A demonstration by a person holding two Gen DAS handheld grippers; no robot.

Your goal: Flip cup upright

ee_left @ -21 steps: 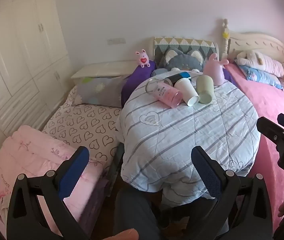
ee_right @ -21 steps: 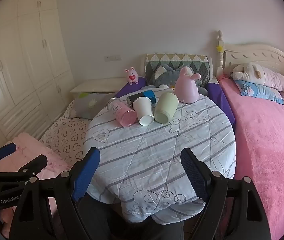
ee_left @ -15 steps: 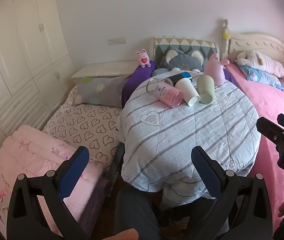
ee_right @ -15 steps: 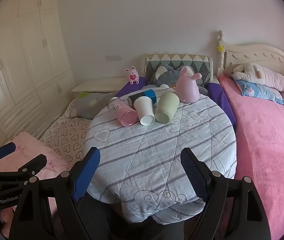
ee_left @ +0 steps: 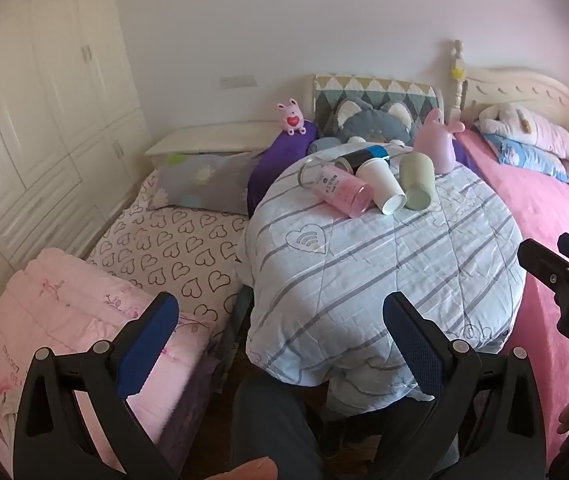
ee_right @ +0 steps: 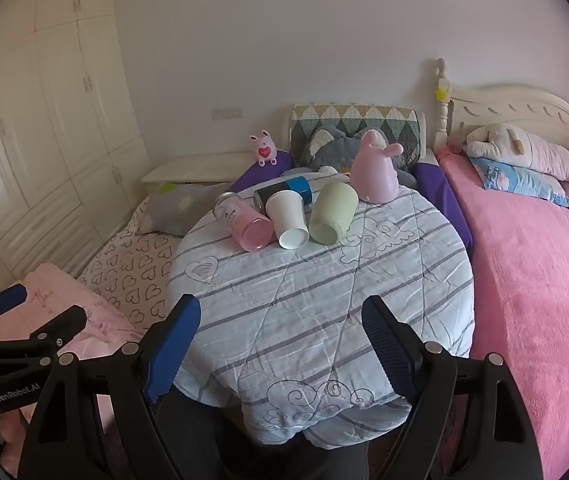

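Note:
Several cups lie on their sides at the far part of a round table with a striped cloth (ee_right: pixel 316 300): a pink glass cup (ee_right: pixel 244 222), a white paper cup (ee_right: pixel 287 218), a pale green cup (ee_right: pixel 332 213) and a black-and-blue cup (ee_right: pixel 284 191) behind them. They also show in the left wrist view: pink (ee_left: pixel 336 192), white (ee_left: pixel 380 186), green (ee_left: pixel 416 180). My left gripper (ee_left: pixel 280 324) is open and empty, near the table's front left. My right gripper (ee_right: pixel 280 332) is open and empty over the table's near edge.
A pink bunny figure (ee_right: pixel 376 170) stands behind the cups. A small bed with heart sheets (ee_left: pixel 172 248) and a folded pink blanket (ee_left: pixel 68 320) lie left. A pink bed (ee_right: pixel 532 280) is right. White wardrobes (ee_right: pixel 44 120) line the left wall.
Both views have shifted very slightly; the cups have not moved and both grippers stay open.

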